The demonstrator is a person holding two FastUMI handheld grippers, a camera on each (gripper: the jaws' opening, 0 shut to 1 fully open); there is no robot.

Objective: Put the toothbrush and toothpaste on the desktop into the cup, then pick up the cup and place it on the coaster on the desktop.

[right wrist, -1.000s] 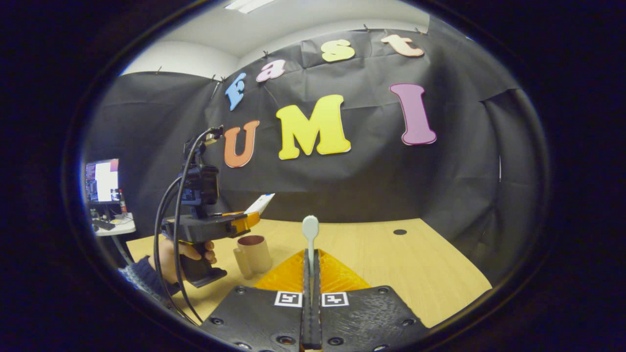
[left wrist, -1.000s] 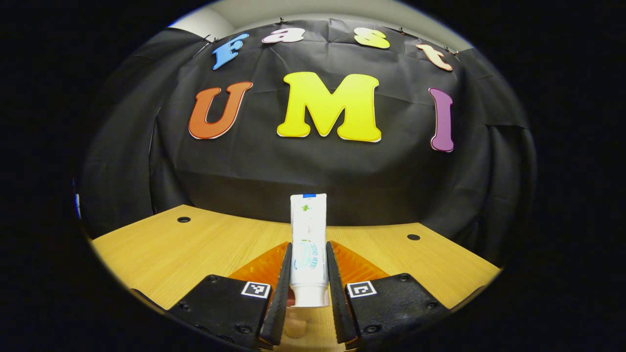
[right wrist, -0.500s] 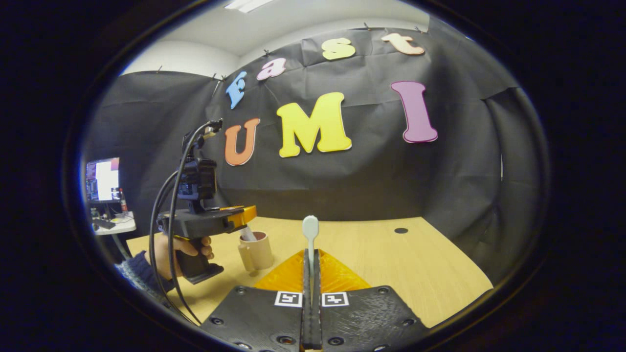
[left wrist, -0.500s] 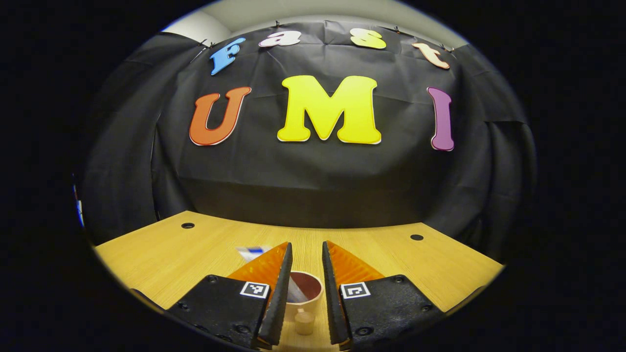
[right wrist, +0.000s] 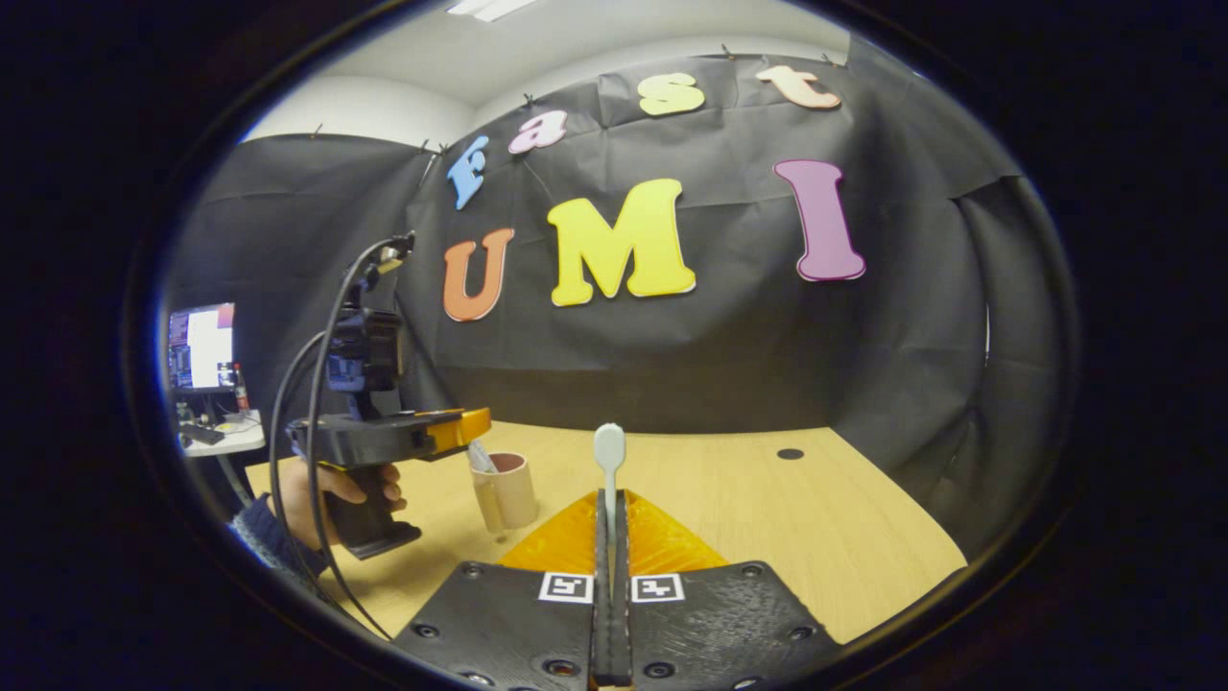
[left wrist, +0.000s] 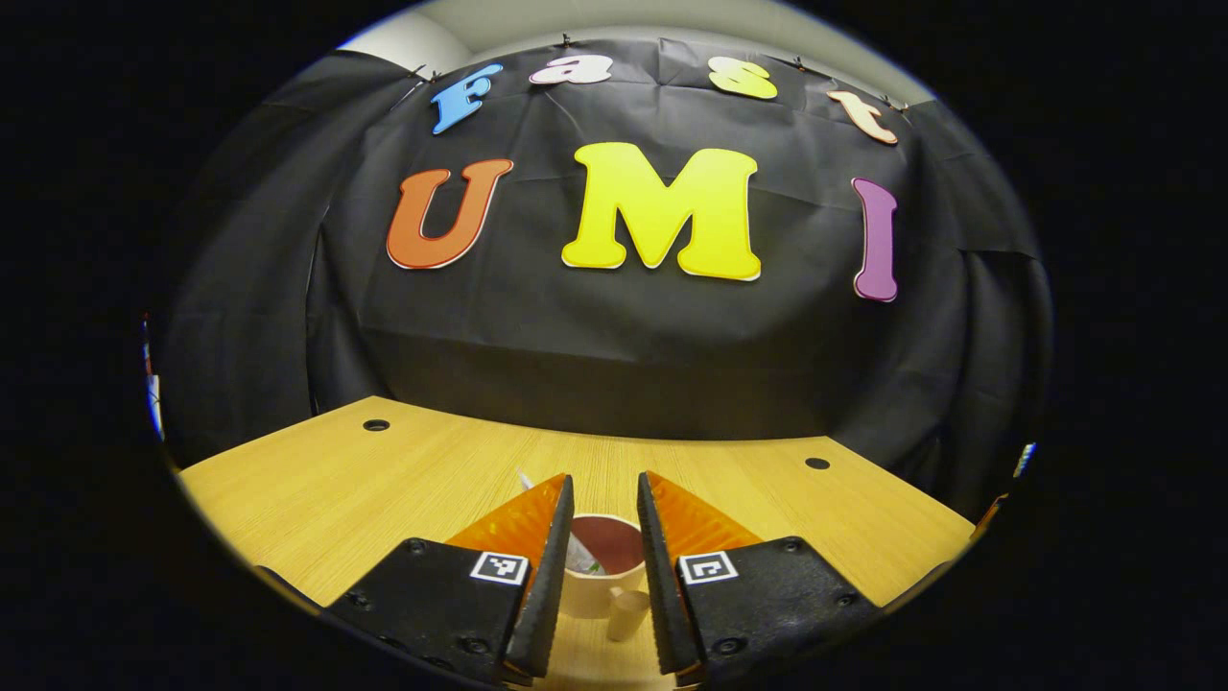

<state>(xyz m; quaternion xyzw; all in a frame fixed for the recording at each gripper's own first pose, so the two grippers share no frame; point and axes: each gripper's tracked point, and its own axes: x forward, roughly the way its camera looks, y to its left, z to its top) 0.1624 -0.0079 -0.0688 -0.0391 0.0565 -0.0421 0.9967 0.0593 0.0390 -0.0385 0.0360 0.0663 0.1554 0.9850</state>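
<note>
The wooden surface (right wrist: 844, 518) carries the cup (right wrist: 506, 489), the landmark here. No coaster can be made out.

The left gripper (left wrist: 602, 523) hovers just above the cup (left wrist: 602, 566) with its jaws apart and nothing between them; the right gripper view has it (right wrist: 460, 427) level over the cup's near rim. The toothpaste (right wrist: 480, 458) stands inside the cup, leaning toward that gripper.

The right gripper (right wrist: 610, 537) is closed on the toothbrush (right wrist: 609, 461), well to the cup's right, with the head pointing up.

The step in hand looks like delivering the toothbrush. Lift the left gripper clear first, bring the brush directly over the cup's open side away from the toothpaste, lower it inside the rim, and only then release.
</note>
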